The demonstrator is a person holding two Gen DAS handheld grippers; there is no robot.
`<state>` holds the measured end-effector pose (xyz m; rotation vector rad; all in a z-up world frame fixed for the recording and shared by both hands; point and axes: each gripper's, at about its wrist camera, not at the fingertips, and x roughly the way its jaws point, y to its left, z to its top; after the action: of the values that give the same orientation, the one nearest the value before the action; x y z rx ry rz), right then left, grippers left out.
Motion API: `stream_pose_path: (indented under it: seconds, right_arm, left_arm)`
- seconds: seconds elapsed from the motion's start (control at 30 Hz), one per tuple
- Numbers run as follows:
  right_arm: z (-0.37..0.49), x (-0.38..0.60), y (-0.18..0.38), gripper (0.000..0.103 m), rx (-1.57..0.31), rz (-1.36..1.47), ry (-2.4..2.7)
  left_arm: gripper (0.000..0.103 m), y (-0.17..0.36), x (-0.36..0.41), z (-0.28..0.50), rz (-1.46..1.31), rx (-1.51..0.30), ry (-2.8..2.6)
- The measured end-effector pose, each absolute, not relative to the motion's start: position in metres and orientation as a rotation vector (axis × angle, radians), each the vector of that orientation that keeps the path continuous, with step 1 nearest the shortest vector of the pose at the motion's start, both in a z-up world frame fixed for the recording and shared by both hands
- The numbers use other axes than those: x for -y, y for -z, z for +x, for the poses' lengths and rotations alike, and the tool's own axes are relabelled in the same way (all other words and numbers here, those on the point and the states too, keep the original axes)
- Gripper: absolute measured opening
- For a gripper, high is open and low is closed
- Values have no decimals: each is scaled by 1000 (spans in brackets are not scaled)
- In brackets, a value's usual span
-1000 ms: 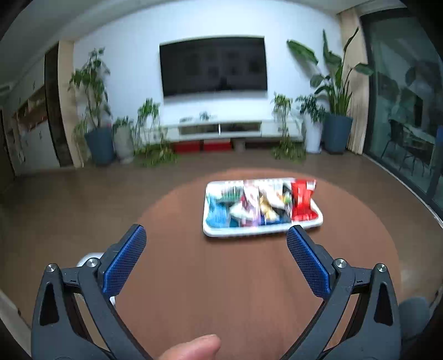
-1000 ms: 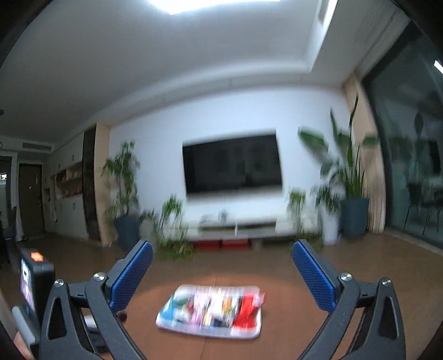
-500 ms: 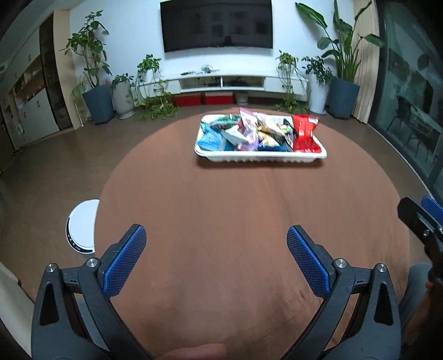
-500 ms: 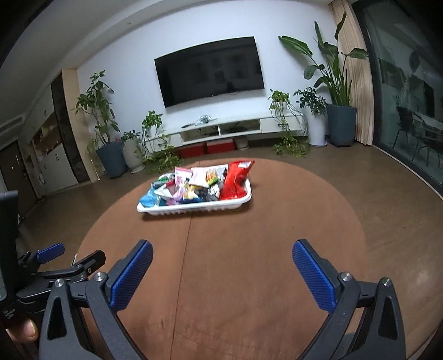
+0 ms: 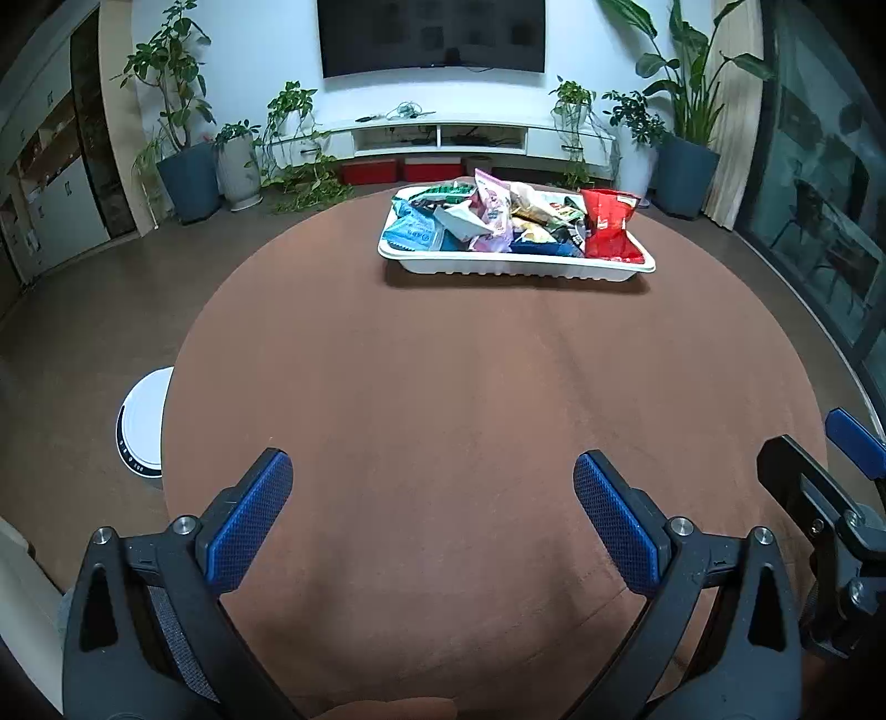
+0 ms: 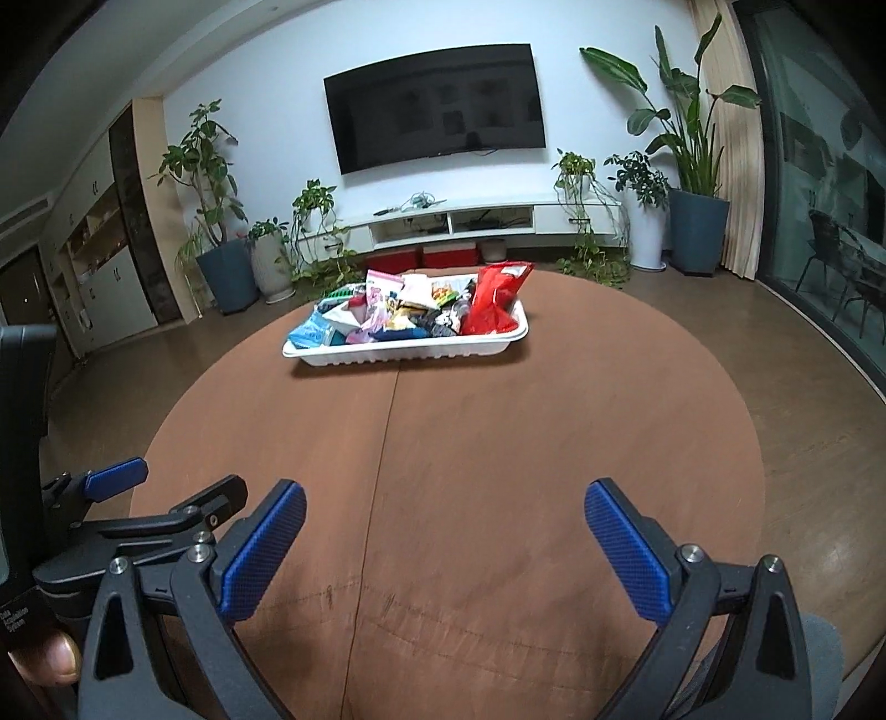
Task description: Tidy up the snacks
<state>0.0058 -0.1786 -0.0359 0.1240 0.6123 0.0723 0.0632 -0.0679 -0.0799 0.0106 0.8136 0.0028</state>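
A white tray heaped with several snack packets stands at the far side of a round brown table; it also shows in the right wrist view. A red bag lies at the tray's right end, also seen in the right wrist view. A light blue packet lies at its left end. My left gripper is open and empty above the table's near side. My right gripper is open and empty, beside the left one, far from the tray.
A white round device sits on the floor left of the table. Potted plants, a low TV cabinet and a wall TV line the far wall. Glass doors are on the right.
Both grippers have tilted down from the room toward the table and settled low over its near side. The tray has not moved. Both stay open.
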Motion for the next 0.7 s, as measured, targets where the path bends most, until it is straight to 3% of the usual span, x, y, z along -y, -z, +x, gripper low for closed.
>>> stream_pose_path:
  seconds: [0.7]
  right_arm:
    - [8,177,40,103,-642,117,-69]
  left_arm:
    - [103,80,64,61,-5,-812,1]
